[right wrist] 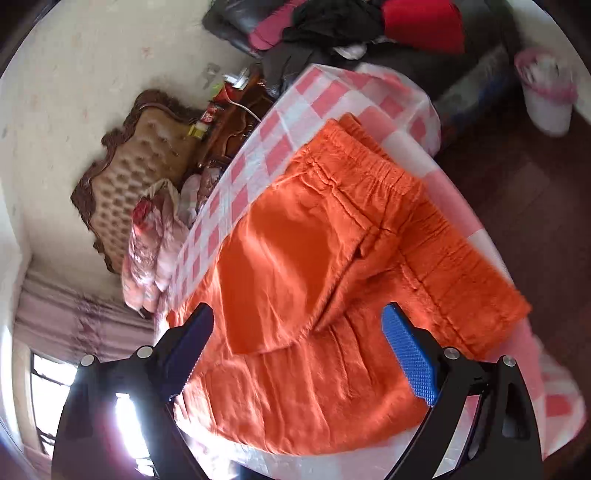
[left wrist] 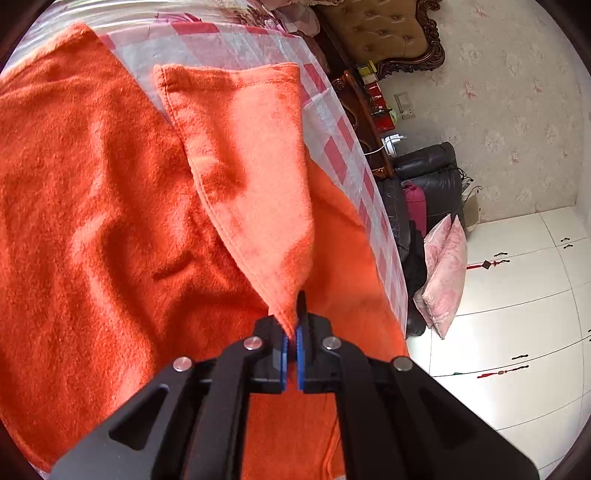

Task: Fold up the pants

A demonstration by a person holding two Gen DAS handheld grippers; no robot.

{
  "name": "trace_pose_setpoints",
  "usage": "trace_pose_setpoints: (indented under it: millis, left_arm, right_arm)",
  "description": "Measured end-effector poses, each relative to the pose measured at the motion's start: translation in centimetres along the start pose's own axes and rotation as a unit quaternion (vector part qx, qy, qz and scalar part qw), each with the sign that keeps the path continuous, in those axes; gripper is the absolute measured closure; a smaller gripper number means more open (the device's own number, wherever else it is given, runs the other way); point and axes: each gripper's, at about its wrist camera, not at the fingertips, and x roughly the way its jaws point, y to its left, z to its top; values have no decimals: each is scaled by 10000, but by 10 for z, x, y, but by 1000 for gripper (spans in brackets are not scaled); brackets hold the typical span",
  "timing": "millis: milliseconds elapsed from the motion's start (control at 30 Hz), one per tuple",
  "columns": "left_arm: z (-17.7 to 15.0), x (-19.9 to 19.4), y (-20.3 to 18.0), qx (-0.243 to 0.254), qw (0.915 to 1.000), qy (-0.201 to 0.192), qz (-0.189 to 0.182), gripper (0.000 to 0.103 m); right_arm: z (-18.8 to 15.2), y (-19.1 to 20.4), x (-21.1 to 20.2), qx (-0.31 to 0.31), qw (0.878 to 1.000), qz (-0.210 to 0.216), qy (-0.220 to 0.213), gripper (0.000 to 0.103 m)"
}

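Orange pants [right wrist: 332, 295]; pink-white checked sheet [right wrist: 258, 147].

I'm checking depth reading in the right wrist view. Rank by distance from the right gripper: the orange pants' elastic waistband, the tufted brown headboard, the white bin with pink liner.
1. Elastic waistband of the orange pants, ahead of the open right gripper.
2 and 3. Tufted brown headboard, left, and white bin, upper right: too close to call.

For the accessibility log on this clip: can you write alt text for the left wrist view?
The left hand-held gripper is shut on a corner of the orange pants, lifting a leg so its hem hangs out over the rest. The pants lie on a pink-and-white checked bedspread, with a padded headboard and white cabinets beyond.
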Motion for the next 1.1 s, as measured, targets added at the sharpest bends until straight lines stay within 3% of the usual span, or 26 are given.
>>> trace_pose_setpoints:
  millis: [133, 300, 333, 367, 433, 533, 633, 767, 800, 867, 967, 1100]
  left_arm:
    - [-4, -2, 5, -42, 10000, -5, -59, 101]
    - [-3, -4, 14, -114, 9999, 9, -94, 100]
    - [-3, -4, 15, -103, 9999, 10, -76, 94]
    - [-3, -4, 16, -108, 9999, -2, -54, 82]
    - [-3, -8, 17, -145, 9999, -74, 10, 70]
    - [0, -15, 7, 184, 9990, -223, 340, 62]
    - [9, -20, 8, -6, 9997, -241, 44, 62]
    - [33, -21, 21, -510, 9977, -319, -305, 65]
    - [38, -20, 23, -606, 9970, -329, -359, 70]
    - [51, -16, 30, -902, 9946, -303, -418, 101]
    - [78, -18, 31, -1170, 9916, -436, -336, 101]
    - [99, -47, -17, -608, 9948, -735, -361, 102]
  right_arm:
    - [15, -2, 13, 278, 9993, -210, -132, 12]
    - [27, 5, 23, 186, 9979, -539, -300, 13]
    - [27, 8, 24, 94, 9970, -694, -337, 20]
    - [27, 11, 26, -5, 9955, -885, -335, 26]
    - [28, 4, 30, 31, 9937, -1079, -302, 49]
    - [29, -1, 32, 47, 9919, -1228, -333, 74]
    - [27, -5, 30, 55, 9923, -1156, -432, 86]
    - [24, -3, 23, 27, 9927, -1088, -511, 89]
    - [25, -2, 21, 22, 9929, -1061, -538, 89]
    - [26, 1, 16, -2, 9932, -994, -606, 90]
    - [35, 3, 15, 88, 9940, -913, -596, 91]
    - [50, 26, -10, 19, 9962, -403, -768, 92]
